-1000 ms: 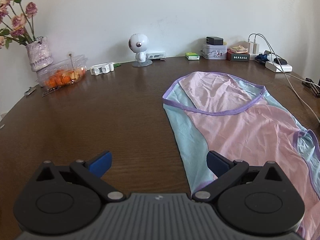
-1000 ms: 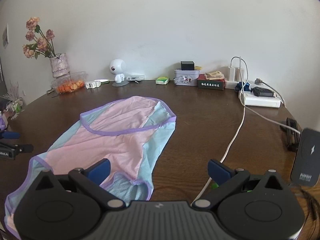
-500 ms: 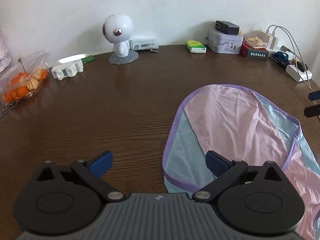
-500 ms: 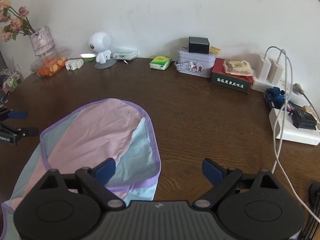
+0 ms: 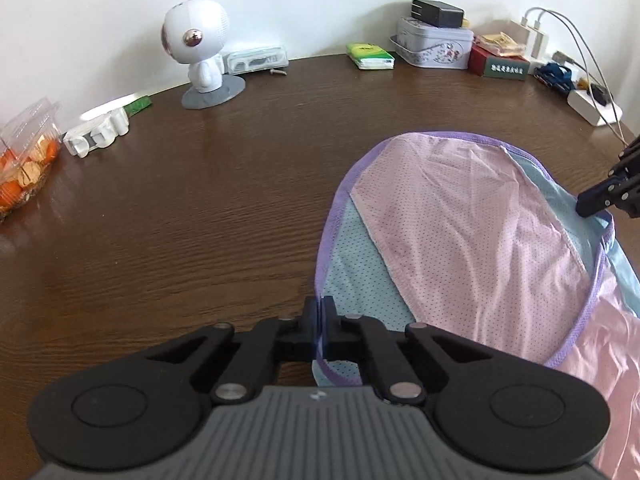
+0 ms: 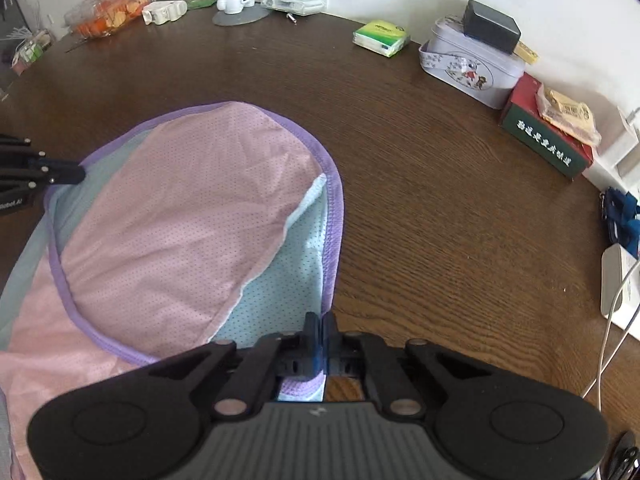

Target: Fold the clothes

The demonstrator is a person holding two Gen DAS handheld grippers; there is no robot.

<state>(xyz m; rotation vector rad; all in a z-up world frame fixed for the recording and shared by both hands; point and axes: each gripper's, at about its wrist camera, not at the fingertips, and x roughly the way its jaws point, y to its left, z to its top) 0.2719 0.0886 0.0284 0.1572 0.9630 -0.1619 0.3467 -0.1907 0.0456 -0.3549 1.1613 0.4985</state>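
A pink and light-blue mesh garment with purple trim (image 5: pixel 460 240) lies flat on the brown wooden table (image 5: pixel 200 208); it also shows in the right wrist view (image 6: pixel 180 232). My left gripper (image 5: pixel 319 312) is shut on the purple trim at the garment's left edge. My right gripper (image 6: pixel 321 330) is shut on the purple trim at the garment's right edge. Each gripper shows in the other's view, the right one (image 5: pixel 600 200) at the far right and the left one (image 6: pixel 44 172) at the far left.
Along the table's back edge stand a white robot figurine (image 5: pixel 198 52), a tin box (image 5: pixel 434 46), a green tissue pack (image 5: pixel 370 56), a red-green box (image 6: pixel 548 144), chargers and a white power strip (image 5: pixel 594 108). A plastic fruit box (image 5: pixel 24 164) sits far left.
Both grippers moved forward and down to the garment's upper side edges and shut on the purple trim; they were open before.
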